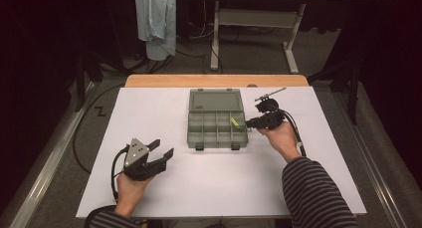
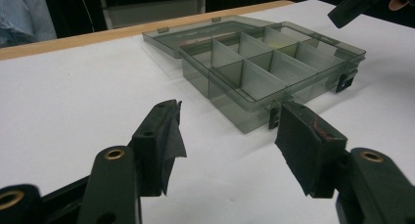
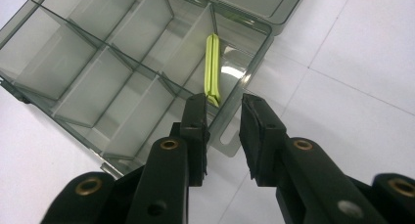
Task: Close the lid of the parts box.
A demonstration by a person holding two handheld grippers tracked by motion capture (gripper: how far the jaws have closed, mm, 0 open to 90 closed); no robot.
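A grey see-through compartment box (image 1: 189, 131) lies open in the middle of the white table, its lid flat behind it. One thin yellow-green piece (image 1: 235, 121) lies in a right-hand compartment. My right gripper (image 1: 250, 122) hovers at the box's right edge. In the right gripper view its jaws stand a narrow gap apart just over the near end of the yellow-green piece (image 3: 212, 67), by the box wall (image 3: 254, 62), and do not press on it. My left gripper (image 1: 161, 151) rests at the front left, apart from the box (image 2: 230, 106), jaws wide open and empty (image 2: 225, 131).
A small black tool with a thin rod (image 1: 270, 93) lies behind the right hand. The wooden table edge (image 1: 214, 80) runs along the back. Beyond it a blue cloth (image 1: 157, 21) hangs and a desk frame (image 1: 256, 19) stands.
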